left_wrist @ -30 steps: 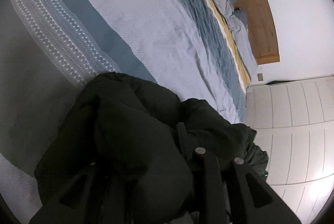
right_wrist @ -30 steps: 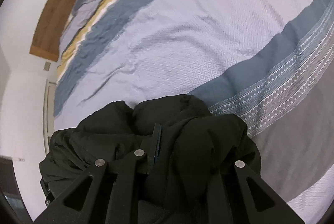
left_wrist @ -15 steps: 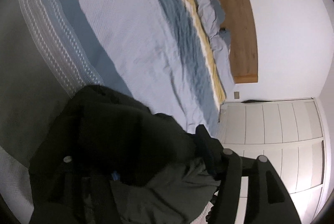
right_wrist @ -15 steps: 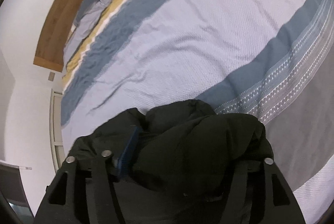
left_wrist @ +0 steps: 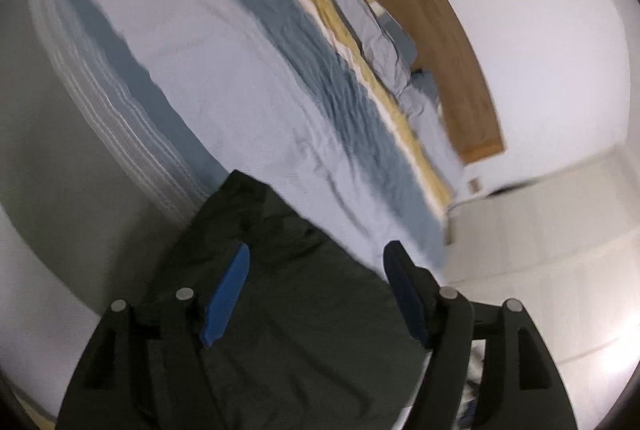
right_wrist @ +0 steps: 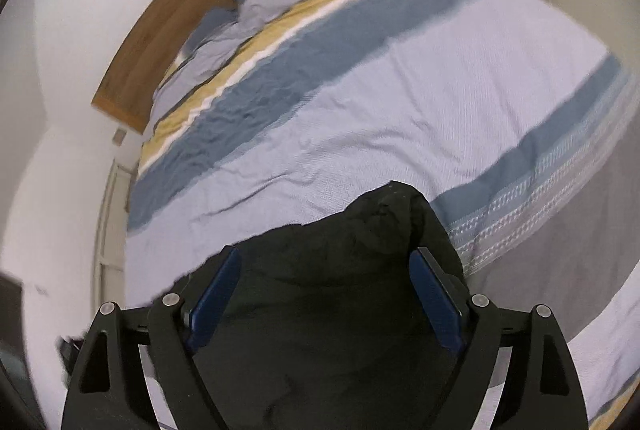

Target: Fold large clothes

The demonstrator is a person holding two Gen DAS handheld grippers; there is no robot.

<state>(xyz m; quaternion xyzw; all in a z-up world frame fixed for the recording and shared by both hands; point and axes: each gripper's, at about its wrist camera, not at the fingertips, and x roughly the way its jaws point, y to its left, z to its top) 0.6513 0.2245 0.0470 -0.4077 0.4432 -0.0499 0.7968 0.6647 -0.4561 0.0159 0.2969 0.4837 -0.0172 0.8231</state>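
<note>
A large black padded garment (left_wrist: 304, 310) lies bunched at the near edge of the bed; it also shows in the right wrist view (right_wrist: 340, 290). My left gripper (left_wrist: 316, 270) is open, its blue-padded jaws spread wide above the garment with nothing between them. My right gripper (right_wrist: 326, 270) is open too, jaws wide apart over the same garment. Neither holds the cloth. Both views are blurred by motion.
The bed has a striped cover (right_wrist: 400, 109) in light blue, dark blue, yellow and grey. Pillows (left_wrist: 384, 41) lie against a wooden headboard (left_wrist: 440, 9). White wardrobe doors (left_wrist: 540, 250) stand beside the bed, with white walls behind.
Both grippers were shut on the black garment, then opened and let it go. Both have lifted and tilted, so more of the bed and headboard shows.
</note>
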